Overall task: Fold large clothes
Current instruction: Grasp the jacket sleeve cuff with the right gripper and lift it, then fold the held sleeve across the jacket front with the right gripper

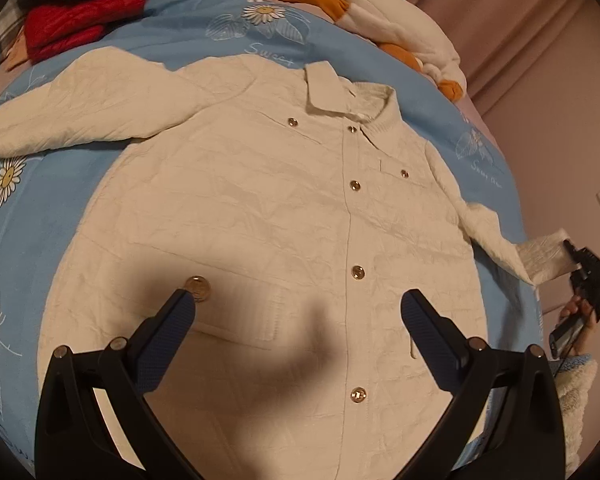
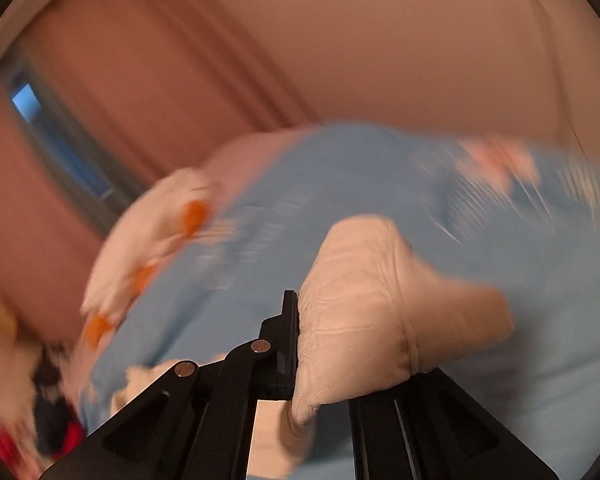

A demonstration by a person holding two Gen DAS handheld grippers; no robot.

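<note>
Step in hand: first fold, right sleeve lifted by its cuff.

My left gripper (image 1: 298,304): jaws wide apart, holding nothing, hovering over the lower front of the cream quilted jacket (image 1: 260,208). The jacket lies buttoned and spread flat on the blue floral bedspread (image 1: 172,28).

My right gripper (image 2: 300,344): clamped on the jacket's cuff (image 2: 364,304).

Next move, as I judge it: carry that sleeve across the chest without dragging the body.

Left wrist view alone shows the whole jacket; right wrist view alone shows the pinch, background blurred.
</note>
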